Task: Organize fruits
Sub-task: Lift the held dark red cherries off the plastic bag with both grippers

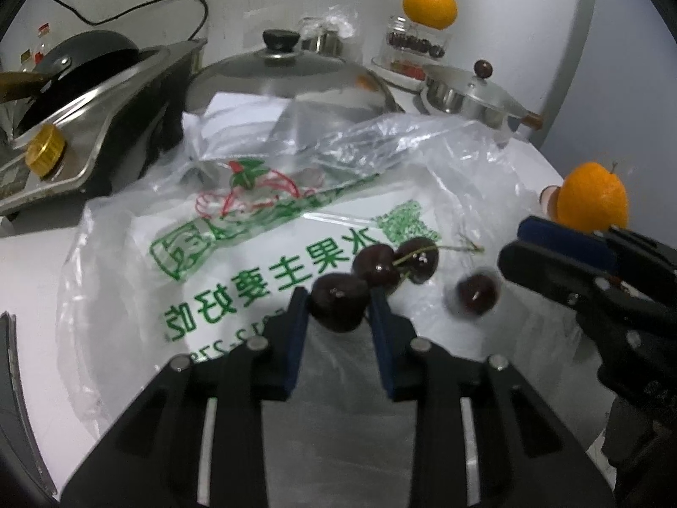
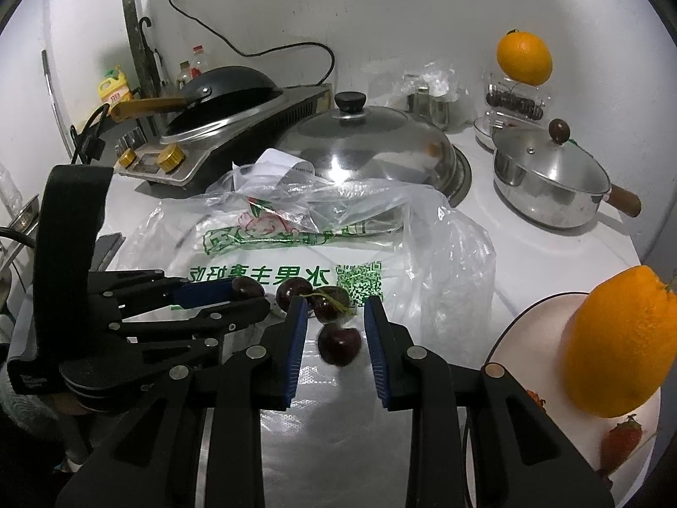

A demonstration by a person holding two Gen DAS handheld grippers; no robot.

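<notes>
Between my left gripper (image 1: 337, 302) pads sits one dark cherry (image 1: 338, 307), clamped and ready to lift. My right gripper (image 2: 334, 321) is as narrow as it goes, with a loose cherry (image 2: 339, 345) untouched between its pads. Two more cherries (image 1: 395, 263) lie on the plastic bag (image 1: 237, 254). I judge sorting barely begun: only an orange (image 2: 613, 338) and a strawberry (image 2: 622, 440) sit on the plate (image 2: 512, 338).

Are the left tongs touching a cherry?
Touching. The left wrist view shows the left tongs with both blue pads pressed against the cherry.
</notes>
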